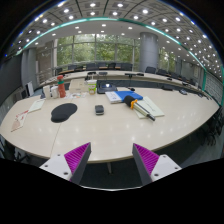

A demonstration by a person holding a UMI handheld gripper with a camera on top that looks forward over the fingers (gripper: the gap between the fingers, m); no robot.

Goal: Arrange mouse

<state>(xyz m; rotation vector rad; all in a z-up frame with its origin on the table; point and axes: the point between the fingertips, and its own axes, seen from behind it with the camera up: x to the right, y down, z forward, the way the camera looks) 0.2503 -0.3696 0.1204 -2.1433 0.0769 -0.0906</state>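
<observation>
Mouse (99, 109) sits on the counter (120, 130), just right of the round black mat (63, 112), well beyond the tool (111, 160), whose fingers stand open and empty. It looks light, rigid and smooth, so pinching its two long sides seems safest.

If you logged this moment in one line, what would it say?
fingers: open, holding nothing | mouse: on table, beyond fingers | mouse pad: beside mouse, empty
</observation>
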